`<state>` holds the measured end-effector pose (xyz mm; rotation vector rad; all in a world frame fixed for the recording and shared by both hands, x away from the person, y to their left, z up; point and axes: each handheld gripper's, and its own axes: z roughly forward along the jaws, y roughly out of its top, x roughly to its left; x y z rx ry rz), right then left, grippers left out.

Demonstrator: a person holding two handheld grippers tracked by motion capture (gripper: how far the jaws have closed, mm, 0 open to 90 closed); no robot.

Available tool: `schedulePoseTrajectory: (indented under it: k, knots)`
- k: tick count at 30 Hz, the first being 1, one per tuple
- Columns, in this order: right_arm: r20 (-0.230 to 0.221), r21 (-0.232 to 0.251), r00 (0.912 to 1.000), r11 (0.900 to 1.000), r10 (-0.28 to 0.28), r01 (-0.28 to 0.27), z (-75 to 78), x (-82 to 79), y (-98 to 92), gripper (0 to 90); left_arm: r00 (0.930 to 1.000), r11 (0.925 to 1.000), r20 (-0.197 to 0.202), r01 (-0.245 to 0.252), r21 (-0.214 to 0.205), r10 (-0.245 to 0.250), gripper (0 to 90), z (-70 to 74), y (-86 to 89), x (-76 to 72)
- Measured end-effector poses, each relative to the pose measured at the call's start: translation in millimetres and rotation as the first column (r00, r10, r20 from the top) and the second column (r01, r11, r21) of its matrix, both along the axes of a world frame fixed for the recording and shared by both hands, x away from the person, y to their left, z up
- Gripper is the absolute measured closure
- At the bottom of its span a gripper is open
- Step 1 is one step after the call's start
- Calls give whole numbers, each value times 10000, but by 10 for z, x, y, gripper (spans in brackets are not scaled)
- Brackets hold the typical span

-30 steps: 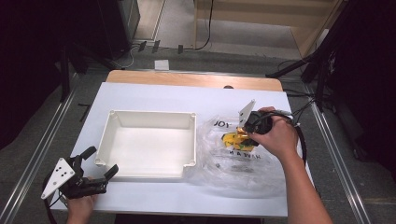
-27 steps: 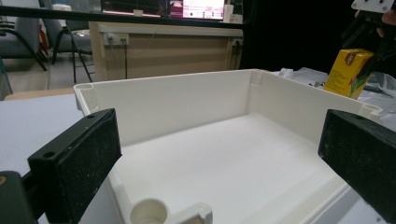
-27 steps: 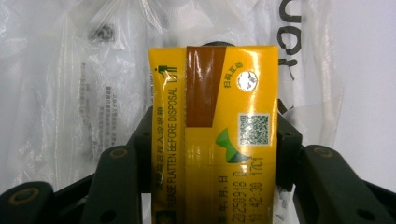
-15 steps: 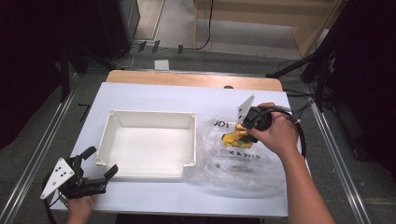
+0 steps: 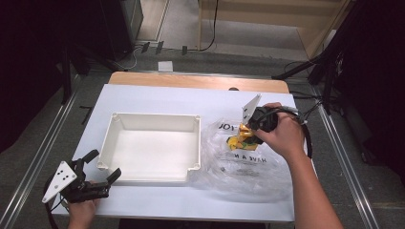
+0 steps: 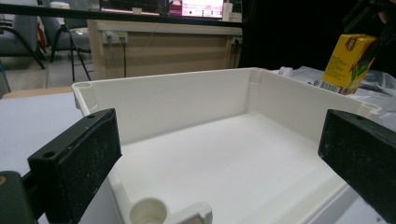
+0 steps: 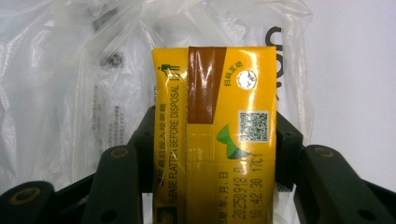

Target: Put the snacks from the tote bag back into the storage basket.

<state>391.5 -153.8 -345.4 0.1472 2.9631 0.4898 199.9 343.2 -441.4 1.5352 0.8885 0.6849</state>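
Ref. landmark: white tray (image 5: 155,123), open-topped, empty, sitting on the white table (image 5: 157,98).

1. R gripper (image 5: 248,135): your right hand (image 5: 282,136) holds it just to the right of the tray, above the clear plastic bag (image 5: 248,167). Jaws are clamped on a yellow drink carton (image 5: 239,138), one jaw on each narrow side. In the right gripper view the carton (image 7: 215,126) stands between the jaws with the bag (image 7: 79,70) behind it; printed text "PLEASE FLATTEN BEFORE DISPOSAL", a QR code and a brown strip are legible.

2. Carton pos.: right of the tray, near the tray's far-right corner, over the bag. In the left gripper view the carton (image 6: 348,63) appears raised above the tray's right rim level, tilted, clear of the tray wall (image 6: 187,100).

3. Bag: lies crumpled on the table, touching or just beside the tray's right wall; which one, cannot tell. Black lettering on it partly readable.

4. L gripper (image 5: 98,167): your left hand (image 5: 81,212) holds it at the tray's near-left corner. Jaws spread wide, nothing between them; they frame the tray interior (image 6: 233,163) in the left gripper view.
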Motion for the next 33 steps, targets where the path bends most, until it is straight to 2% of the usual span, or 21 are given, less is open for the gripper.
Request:
schedulePoseTrajectory:
  k: [4,5,14,33]
  knots:
    - [-67,-25,10000,10000,-36,36,17,-4,17,519,10000,10000,-6,12,65,-12,0,1,-6,0]
    - [-16,47,10000,9999,96,-96,19,7,30,519,10000,10000,11,62,4,-62,0,1,-1,0]
    - [-51,113,9999,9999,96,-95,46,19,88,520,10000,9998,66,69,-196,-68,0,2,21,-3]
    - [-44,343,9995,9989,320,-319,197,13,241,519,10000,9999,10,54,-149,-54,0,1,9,0]
